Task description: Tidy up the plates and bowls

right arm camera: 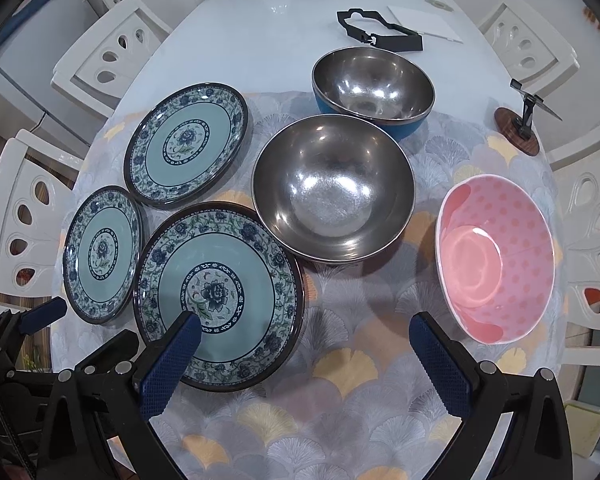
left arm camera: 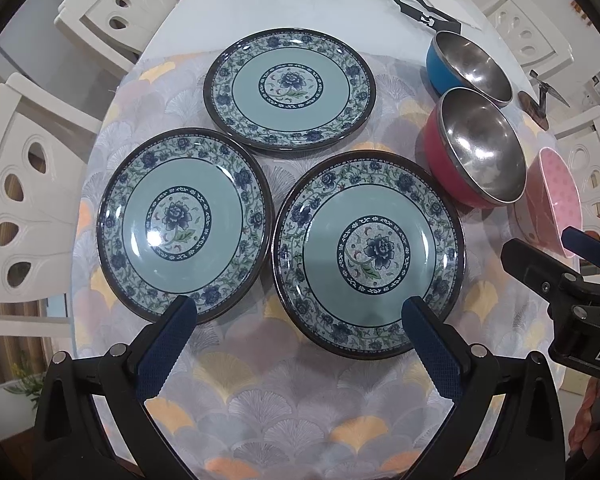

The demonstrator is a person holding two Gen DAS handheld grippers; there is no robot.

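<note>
Left gripper (left arm camera: 298, 330) wide open, empty, poised above cloth; nearest plate (left arm camera: 369, 255) just ahead, slightly right. Right gripper (right arm camera: 306, 338) likewise spread, empty; same plate ahead-left, pink bowl (right arm camera: 496, 258) ahead-right. Red bowl (left arm camera: 476, 148) exterior visible from left wrist only; right wrist shows steel interior.

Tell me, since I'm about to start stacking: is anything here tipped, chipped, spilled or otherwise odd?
Nothing looks spilled or visibly broken. The three plates lie flat and apart. Only the pink bowl stands out: it appears to lean, its opening turned sideways, unlike the red bowl and blue bowl.
</note>
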